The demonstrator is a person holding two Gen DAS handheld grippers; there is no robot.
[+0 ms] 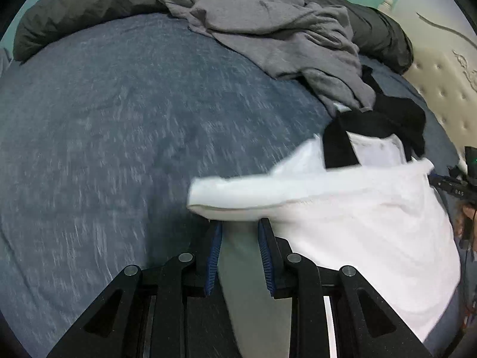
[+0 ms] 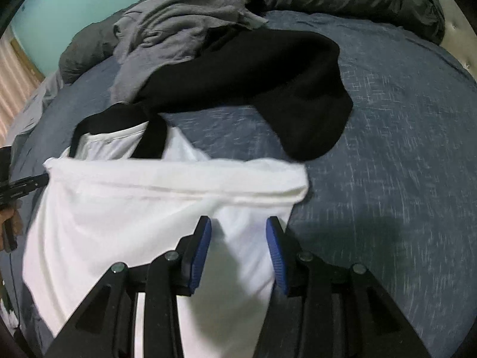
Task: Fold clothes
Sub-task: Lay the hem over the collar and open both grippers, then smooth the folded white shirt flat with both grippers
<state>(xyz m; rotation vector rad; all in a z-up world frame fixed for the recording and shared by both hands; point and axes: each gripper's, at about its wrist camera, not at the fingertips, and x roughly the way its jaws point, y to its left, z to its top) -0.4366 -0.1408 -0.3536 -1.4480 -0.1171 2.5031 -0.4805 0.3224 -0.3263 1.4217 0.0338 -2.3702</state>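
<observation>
My left gripper (image 1: 240, 226) fingers spread apart, nothing between, just near of the white garment's (image 1: 342, 208) folded edge | my right gripper (image 2: 238, 226) fingers likewise apart over white cloth | white garment lies on the blue bedsheet (image 1: 104, 119), black garment (image 2: 253, 83) and grey garment (image 1: 268, 24) beyond it, far side.

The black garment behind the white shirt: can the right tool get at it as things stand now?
Probably yes. The right tool stands open over the white shirt, and the black garment lies uncovered on the bed just beyond, nothing between.
</observation>
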